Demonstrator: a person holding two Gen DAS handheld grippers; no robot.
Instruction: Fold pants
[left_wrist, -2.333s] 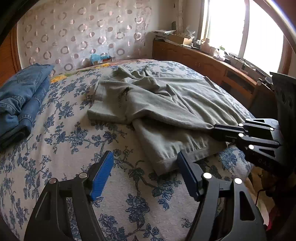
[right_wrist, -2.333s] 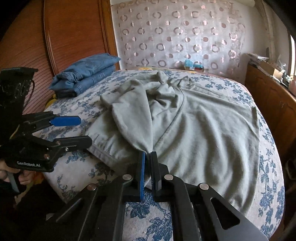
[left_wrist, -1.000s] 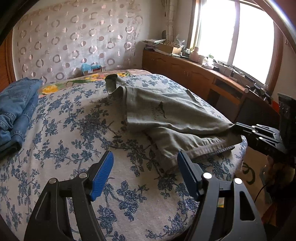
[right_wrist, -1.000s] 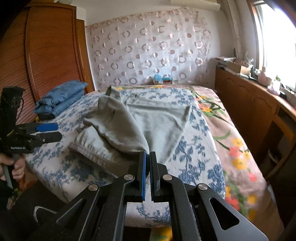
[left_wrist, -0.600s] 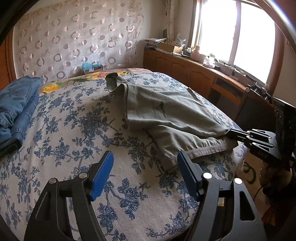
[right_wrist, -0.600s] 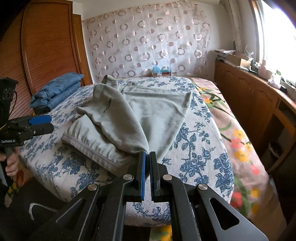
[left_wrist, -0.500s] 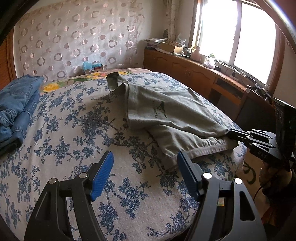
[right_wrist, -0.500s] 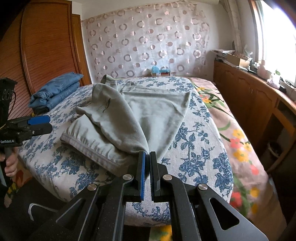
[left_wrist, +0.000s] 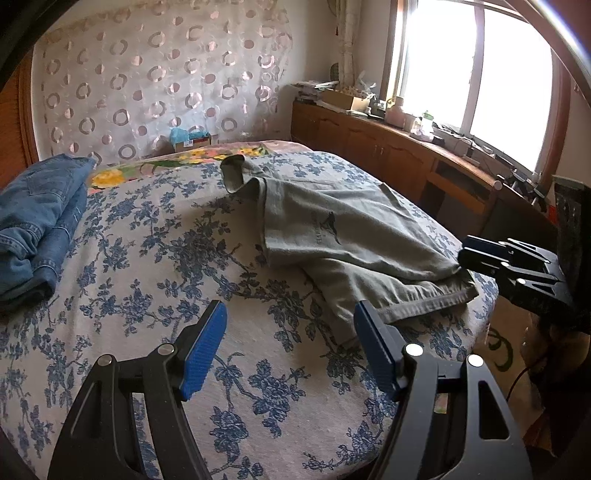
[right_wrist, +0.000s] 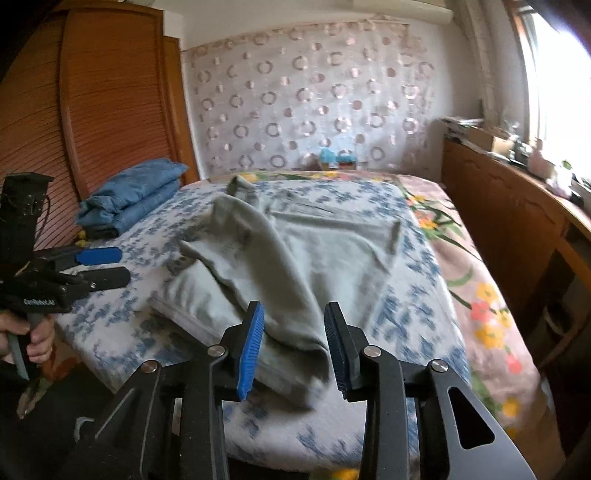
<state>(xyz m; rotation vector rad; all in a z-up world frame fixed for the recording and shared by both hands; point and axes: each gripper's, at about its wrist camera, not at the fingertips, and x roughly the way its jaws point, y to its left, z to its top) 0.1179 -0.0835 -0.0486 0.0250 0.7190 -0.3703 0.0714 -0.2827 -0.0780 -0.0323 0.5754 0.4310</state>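
Grey pants (left_wrist: 343, 229) on bed (left_wrist: 147, 258), both tongs open, L (left_wrist: 291, 325), R (right_wrist: 293, 332).

Right gripper (right_wrist: 293, 341) spread wide — grey pants (right_wrist: 280, 258) between its pads.

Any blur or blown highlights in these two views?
Right wrist: motion blur smears the grey pants and bedspread; window washed out. Left wrist: sharp, but its window clips white; fisheye bending at edges.
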